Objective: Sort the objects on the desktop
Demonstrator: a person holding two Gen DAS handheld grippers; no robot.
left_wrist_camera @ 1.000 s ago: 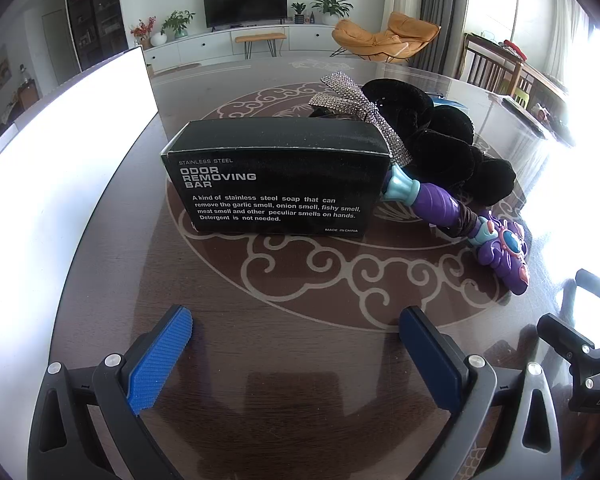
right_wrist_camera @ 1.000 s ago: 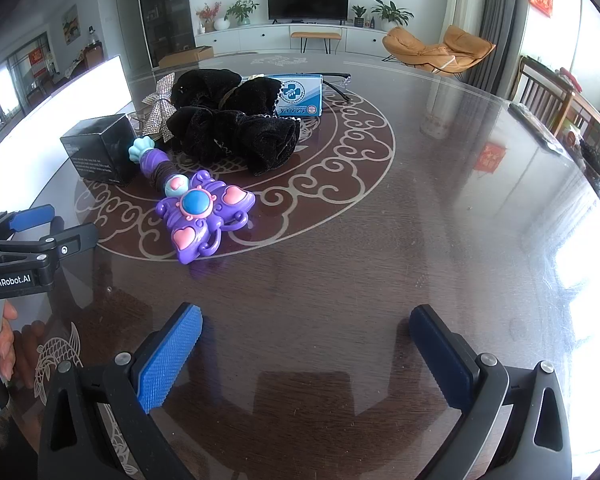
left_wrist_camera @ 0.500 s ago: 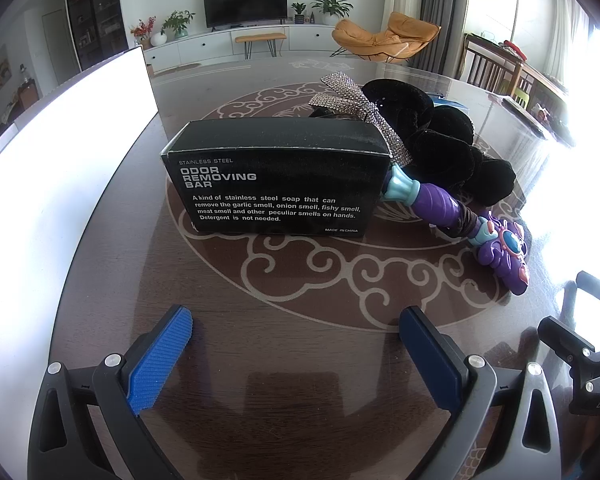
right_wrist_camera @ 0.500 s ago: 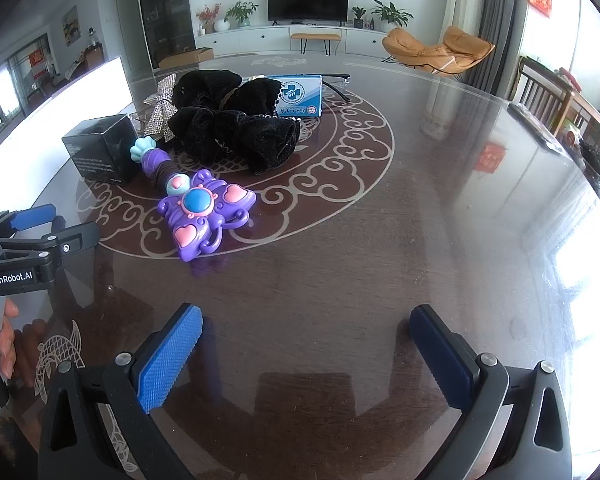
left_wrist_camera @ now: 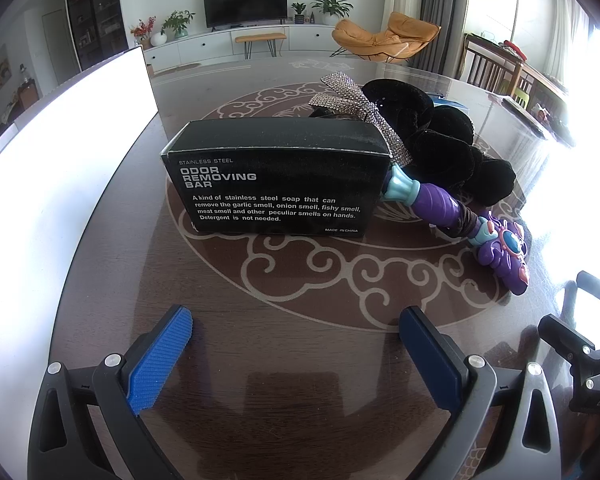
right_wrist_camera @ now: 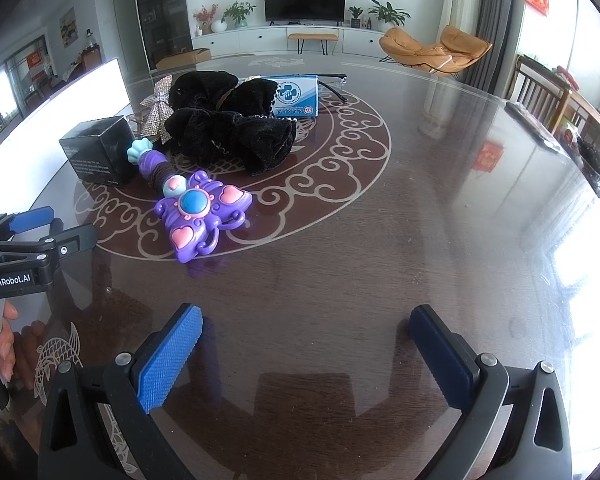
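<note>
A black "Odor Removing Bar" box [left_wrist_camera: 276, 176] stands on the dark table straight ahead of my open, empty left gripper [left_wrist_camera: 296, 332]; it also shows in the right wrist view [right_wrist_camera: 98, 150]. A purple butterfly wand toy [right_wrist_camera: 196, 208] lies right of the box [left_wrist_camera: 500, 248]. Behind it are a black velvet bow with a rhinestone ribbon [right_wrist_camera: 228, 128] and a blue and white box [right_wrist_camera: 296, 96]. My right gripper [right_wrist_camera: 306, 334] is open and empty, well short of the toy. The left gripper [right_wrist_camera: 32, 232] shows at the right wrist view's left edge.
A large white board [left_wrist_camera: 60, 160] runs along the table's left side. The glossy table [right_wrist_camera: 440, 220] stretches bare to the right, with dark items near its far right edge [right_wrist_camera: 540, 128]. Black glasses [right_wrist_camera: 334, 80] lie behind the blue box.
The right wrist view has moved slightly closer to the toy. The left gripper has barely moved.
</note>
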